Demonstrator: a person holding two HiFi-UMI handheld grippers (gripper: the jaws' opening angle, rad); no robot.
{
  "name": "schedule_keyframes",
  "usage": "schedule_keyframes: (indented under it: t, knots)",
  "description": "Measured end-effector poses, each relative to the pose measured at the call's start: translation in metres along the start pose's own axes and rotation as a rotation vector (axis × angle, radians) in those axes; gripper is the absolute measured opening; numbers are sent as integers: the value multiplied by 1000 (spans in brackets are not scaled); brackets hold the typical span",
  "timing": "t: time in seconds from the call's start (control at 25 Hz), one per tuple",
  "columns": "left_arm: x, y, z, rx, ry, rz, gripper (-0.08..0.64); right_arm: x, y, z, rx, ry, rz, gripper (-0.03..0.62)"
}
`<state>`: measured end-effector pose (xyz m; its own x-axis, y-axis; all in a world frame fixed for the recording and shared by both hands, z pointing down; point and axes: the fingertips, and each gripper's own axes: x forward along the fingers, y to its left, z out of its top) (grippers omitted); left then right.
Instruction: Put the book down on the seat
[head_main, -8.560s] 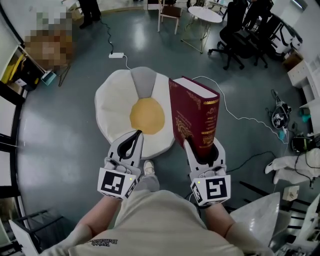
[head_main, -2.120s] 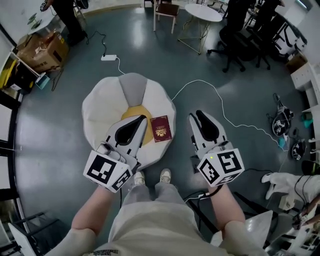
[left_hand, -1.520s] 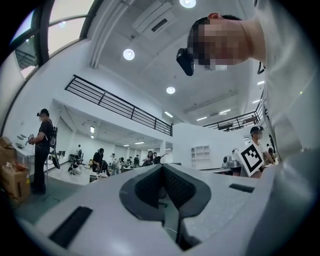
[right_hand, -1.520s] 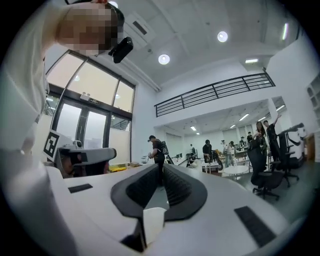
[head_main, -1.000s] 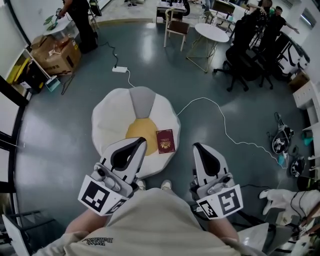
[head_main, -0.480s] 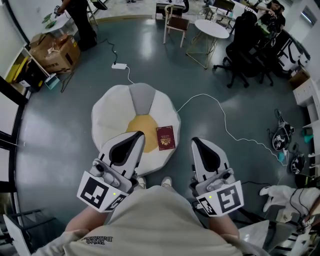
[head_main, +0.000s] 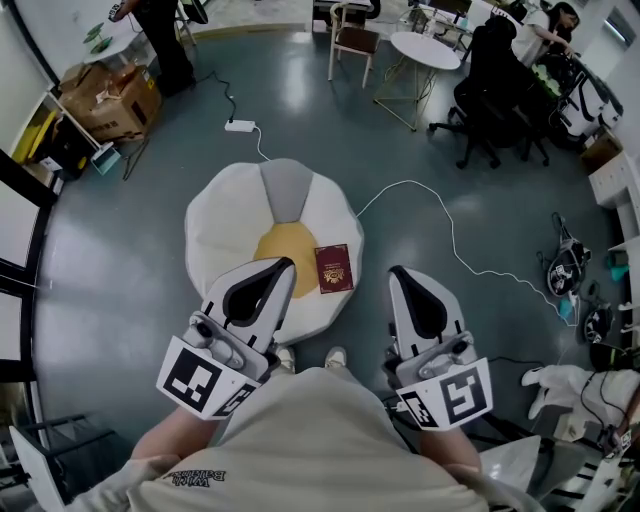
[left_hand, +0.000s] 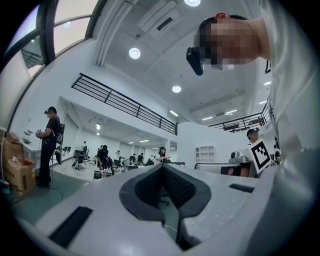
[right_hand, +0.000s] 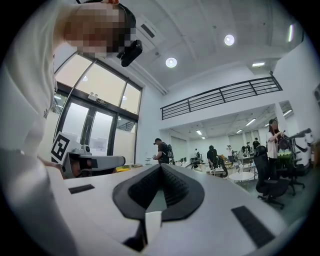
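Shut tight and empty, the jaws of the left gripper (left_hand: 162, 166) meet at their tips, and those of the right gripper (right_hand: 161, 165) do the same, with nothing between either pair. Both gripper views tilt up at ceiling lights and a balcony rail, so neither shows the book or the seat; each catches only the other gripper's marker cube at its edge.

From the head view, the dark red book (head_main: 334, 268) lies flat on the seat (head_main: 225, 215), a round white cushion with a yellow centre and a grey wedge at its far side. It sits on the right part, its left edge just beside the yellow patch and its right edge near the cushion's rim but fully on it, apart from both grippers. The left gripper overlaps the seat's near part; the right one hangs over the floor (head_main: 120, 260), just right of the rim.

Bare grey floor lies open to the left and beyond the seat. On the right a white cable (head_main: 450, 235) loops away from the rim. Two shoes (head_main: 335, 355) stand close to the near edge — that edge is partly hidden by the left gripper and the person's body. The gold print on the book's cover is too small to read.
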<state>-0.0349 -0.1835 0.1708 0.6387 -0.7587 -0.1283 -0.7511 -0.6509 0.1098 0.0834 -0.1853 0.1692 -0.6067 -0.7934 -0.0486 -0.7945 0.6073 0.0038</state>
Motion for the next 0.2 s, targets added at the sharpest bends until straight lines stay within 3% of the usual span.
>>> schedule_keyframes:
  t: [0.2]
  knots:
    - [-2, -1, -2, 8, 15, 16, 3, -3, 1, 0, -4, 2, -5, -2]
